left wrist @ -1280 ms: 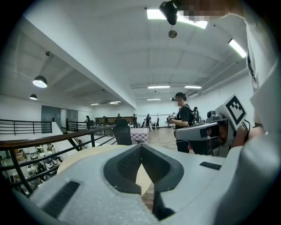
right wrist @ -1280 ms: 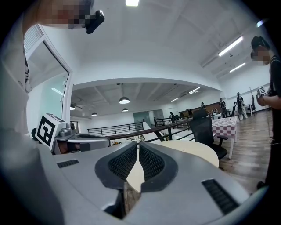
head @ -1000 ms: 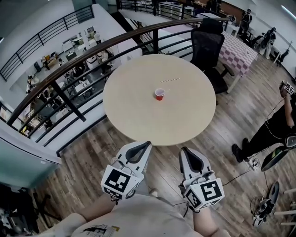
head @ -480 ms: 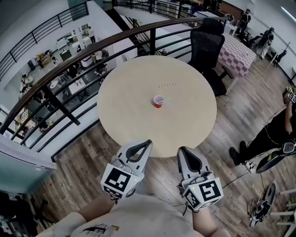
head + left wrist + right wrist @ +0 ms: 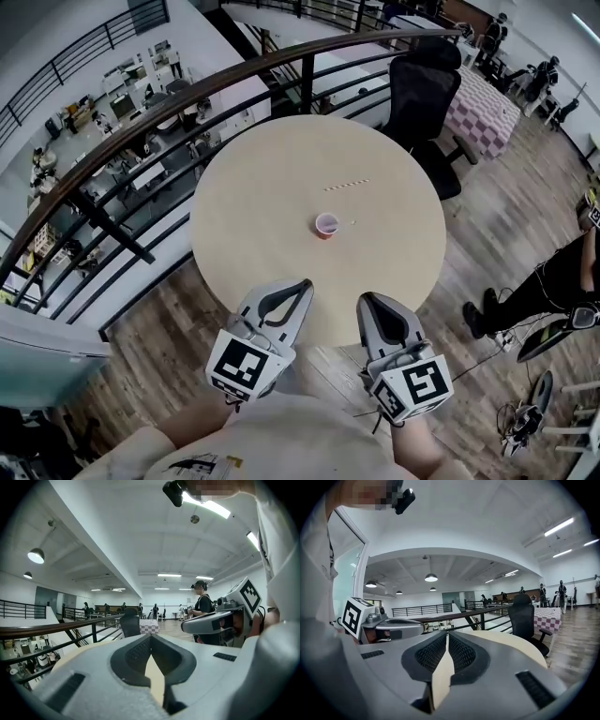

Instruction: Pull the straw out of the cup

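Round table [image 5: 244, 216] beside railing [image 5: 141, 122]; left gripper [image 5: 300, 287] near side of cup [image 5: 326, 225], well short of it, clenched, empty; straw [image 5: 346, 186] flat on table beyond cup, already out, so probably no grip needed; right gripper [image 5: 368, 300] likewise short of cup, clenched on nothing

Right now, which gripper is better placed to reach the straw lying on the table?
Right, marginally: the straw lies beyond the cup, toward the right gripper side. Its jaws are shut and empty.
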`<state>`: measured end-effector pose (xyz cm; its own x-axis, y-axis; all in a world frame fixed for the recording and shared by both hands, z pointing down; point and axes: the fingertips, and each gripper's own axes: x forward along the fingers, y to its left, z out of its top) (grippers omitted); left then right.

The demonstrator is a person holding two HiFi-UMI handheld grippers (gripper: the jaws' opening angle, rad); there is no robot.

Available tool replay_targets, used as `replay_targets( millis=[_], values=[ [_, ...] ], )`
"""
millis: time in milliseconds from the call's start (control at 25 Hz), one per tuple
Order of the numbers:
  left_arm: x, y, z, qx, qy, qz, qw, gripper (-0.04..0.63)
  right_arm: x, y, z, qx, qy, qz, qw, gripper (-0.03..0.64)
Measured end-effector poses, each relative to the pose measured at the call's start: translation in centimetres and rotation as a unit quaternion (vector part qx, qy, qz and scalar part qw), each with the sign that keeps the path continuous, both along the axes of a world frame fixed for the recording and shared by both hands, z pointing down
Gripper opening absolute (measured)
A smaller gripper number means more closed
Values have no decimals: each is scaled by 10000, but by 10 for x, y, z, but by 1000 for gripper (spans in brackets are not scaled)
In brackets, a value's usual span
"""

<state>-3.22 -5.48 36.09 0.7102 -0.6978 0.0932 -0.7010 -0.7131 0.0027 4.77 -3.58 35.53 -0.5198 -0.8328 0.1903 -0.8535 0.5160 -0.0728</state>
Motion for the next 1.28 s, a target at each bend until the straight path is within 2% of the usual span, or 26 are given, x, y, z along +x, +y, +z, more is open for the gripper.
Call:
replay_targets(
  millis=[160, 360, 560, 920, 1280],
  values=[
    [-11, -36, 1, -16, 26, 117, 9999, 12, -13, -35, 0, -93, 102, 29, 9999, 29],
    [-23, -73, 3, -310, 145, 180, 9993, 12, -28, -71, -4, -100, 14, 195, 9998, 29],
    [-32, -101, 2, -48, 57, 326, 9994, 12, -43, -96, -14, 49, 17, 282, 9996, 29],
    [-36, -122, 2, -49, 57, 337, 9994, 12, -39, -121, -14, 18, -95, 376, 9992, 29],
    [-22, -129, 14, -236, -20, 141, 9996, 12, -17, -131, -4, -43, -215, 317, 9993, 29]
  ],
)
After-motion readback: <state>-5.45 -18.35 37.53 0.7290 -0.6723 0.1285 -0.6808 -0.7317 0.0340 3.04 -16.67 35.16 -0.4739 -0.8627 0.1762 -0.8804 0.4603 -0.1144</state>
